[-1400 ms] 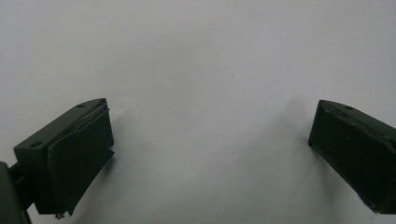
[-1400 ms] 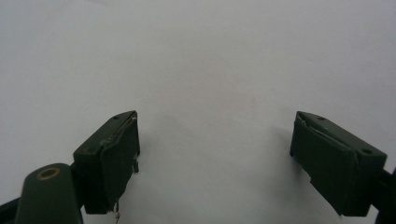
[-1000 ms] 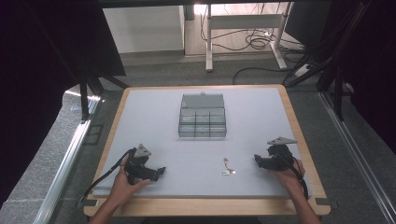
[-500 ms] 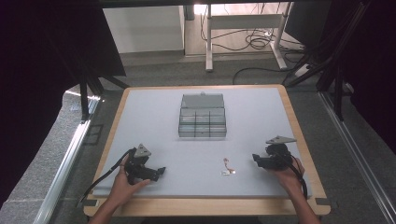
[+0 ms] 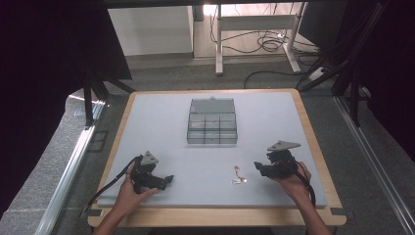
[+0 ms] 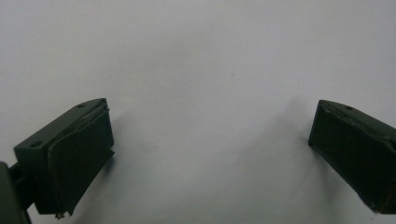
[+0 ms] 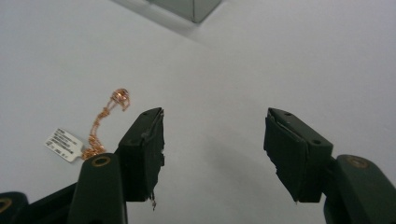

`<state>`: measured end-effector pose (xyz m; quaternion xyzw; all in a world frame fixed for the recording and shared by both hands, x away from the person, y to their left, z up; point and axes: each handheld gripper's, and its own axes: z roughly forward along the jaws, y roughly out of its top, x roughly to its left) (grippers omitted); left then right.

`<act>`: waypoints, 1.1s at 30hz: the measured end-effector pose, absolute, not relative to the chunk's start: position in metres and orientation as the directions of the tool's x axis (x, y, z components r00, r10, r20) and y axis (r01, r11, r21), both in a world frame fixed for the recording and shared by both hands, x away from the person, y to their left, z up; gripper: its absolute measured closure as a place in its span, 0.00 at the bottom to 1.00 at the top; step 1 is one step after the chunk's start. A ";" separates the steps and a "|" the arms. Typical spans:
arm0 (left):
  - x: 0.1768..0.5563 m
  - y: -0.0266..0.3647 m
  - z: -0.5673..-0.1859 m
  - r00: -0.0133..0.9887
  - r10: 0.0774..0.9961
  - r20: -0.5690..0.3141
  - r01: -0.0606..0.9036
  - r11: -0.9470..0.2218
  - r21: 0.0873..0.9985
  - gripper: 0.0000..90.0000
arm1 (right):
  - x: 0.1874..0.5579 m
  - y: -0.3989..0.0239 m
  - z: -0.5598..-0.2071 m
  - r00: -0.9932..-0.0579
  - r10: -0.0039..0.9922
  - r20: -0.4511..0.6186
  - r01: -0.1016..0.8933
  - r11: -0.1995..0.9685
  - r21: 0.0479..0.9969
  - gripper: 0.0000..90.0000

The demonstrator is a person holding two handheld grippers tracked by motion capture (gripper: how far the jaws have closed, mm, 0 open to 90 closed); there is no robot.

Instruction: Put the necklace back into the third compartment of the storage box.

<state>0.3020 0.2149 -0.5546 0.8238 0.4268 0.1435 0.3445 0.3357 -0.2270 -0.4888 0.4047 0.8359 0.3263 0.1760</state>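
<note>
Bench [image 5: 147, 112]: pale grey top, wooden rim, on grey floor; dark curtains either side, a white desk frame [image 5: 254, 36] and cables behind.
Clear compartment box [image 5: 212, 122]: centre, far half.
Gold chain with white tag [image 5: 238, 175]: near edge, just beside right gripper [image 5: 258, 167].
Right gripper: jaws have just been closing, part open, empty.
Left gripper [image 5: 169, 179]: jaws wide, empty.

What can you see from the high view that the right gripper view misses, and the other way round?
The high view takes in both hands, the left tongs, the whole table and the full clear compartment box. The right gripper view gives close detail: printed lines on the white tag and a small pendant on the gold chain necklace. Both show that necklace on the white surface, a part of the box, and the right tongs open with nothing between them.
</note>
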 end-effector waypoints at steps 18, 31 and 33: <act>0.302 0.215 -0.555 0.594 0.802 -0.058 0.605 -0.399 0.690 0.00 | 0.345 -0.185 -0.480 -0.668 0.744 -0.021 0.544 0.506 0.669 0.48; 0.302 0.215 -0.555 0.595 0.802 -0.057 0.604 -0.399 0.690 0.00 | 0.354 -0.156 -0.492 -0.703 0.711 -0.019 0.550 0.561 0.619 0.54; 0.302 0.215 -0.555 0.594 0.802 -0.057 0.604 -0.399 0.690 0.00 | 0.354 -0.154 -0.494 -0.706 0.708 -0.022 0.550 0.568 0.613 0.55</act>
